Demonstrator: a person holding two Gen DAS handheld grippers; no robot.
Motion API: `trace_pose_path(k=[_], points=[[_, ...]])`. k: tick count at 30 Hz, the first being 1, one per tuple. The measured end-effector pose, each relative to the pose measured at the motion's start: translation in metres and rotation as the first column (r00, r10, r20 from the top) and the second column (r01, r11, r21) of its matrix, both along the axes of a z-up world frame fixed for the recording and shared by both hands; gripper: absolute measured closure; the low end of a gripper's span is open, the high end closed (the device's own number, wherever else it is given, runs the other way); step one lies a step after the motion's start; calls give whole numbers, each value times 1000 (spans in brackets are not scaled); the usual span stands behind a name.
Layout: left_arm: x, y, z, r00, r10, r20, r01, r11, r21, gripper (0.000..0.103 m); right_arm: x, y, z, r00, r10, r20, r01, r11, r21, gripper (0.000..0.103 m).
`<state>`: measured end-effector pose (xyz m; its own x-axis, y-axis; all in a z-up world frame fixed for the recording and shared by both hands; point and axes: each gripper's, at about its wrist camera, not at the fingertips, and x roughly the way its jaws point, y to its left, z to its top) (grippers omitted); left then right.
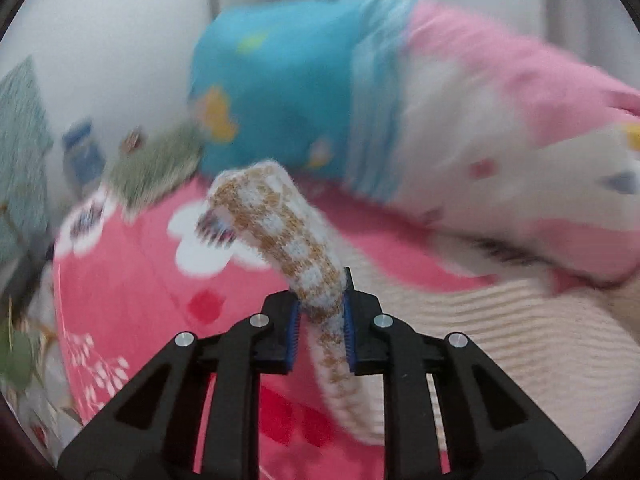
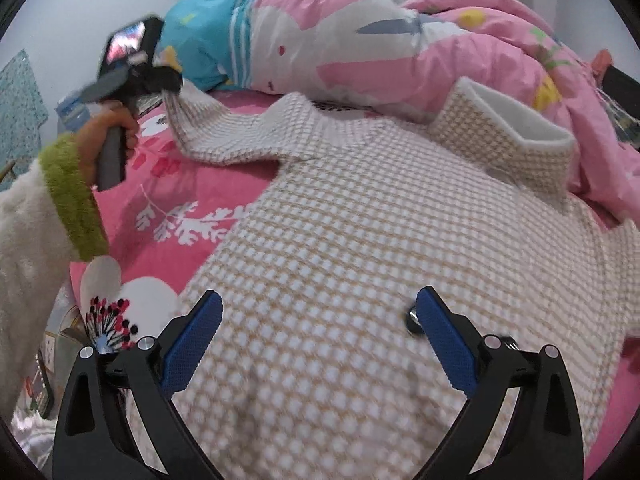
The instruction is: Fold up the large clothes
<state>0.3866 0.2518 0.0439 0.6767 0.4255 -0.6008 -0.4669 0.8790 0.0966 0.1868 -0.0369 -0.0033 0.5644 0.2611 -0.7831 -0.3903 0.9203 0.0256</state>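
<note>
A large beige-and-white checked sweater [image 2: 360,240] lies spread on a pink floral bedsheet [image 2: 192,184], its folded collar [image 2: 516,128] at the far right. Its left sleeve [image 2: 216,132] stretches toward the far left. There my left gripper [image 2: 168,84], held by a hand [image 2: 116,128] in a green-cuffed fluffy sleeve, is shut on the sleeve's end. In the left wrist view the sleeve [image 1: 276,216] rises from between the closed blue pads of the left gripper [image 1: 320,312] and droops forward. My right gripper [image 2: 320,320] stands open just above the sweater's body, holding nothing.
A bunched pink, white and blue quilt [image 2: 400,40] lies along the far side of the bed, touching the sweater's collar; it also fills the far right of the left wrist view [image 1: 480,120]. The bed's left edge drops to bedside clutter [image 1: 82,152]. A dark button [image 2: 414,320] sits on the sweater.
</note>
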Motion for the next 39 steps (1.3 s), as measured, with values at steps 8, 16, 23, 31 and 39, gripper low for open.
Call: trace_pose_path(k=[8, 16, 23, 31, 39], points=[[-55, -199, 72, 911, -402, 97, 395, 915, 77, 86, -42, -75, 26, 987, -155, 32, 153, 987, 41, 8], [-76, -315, -30, 790, -609, -70, 595, 790, -152, 86, -85, -169, 25, 938, -345, 15, 344, 937, 56, 8], [-127, -311, -79, 713, -695, -90, 637, 696, -332, 44, -88, -222, 17, 904, -424, -46, 426, 895, 128, 8], [-173, -235, -41, 793, -608, 38, 589, 749, -303, 33, -32, -212, 17, 947, -280, -156, 318, 880, 353, 10], [-142, -212, -76, 875, -458, -156, 435, 886, -163, 34, 48, -187, -41, 888, -136, -440, 385, 741, 550, 41]])
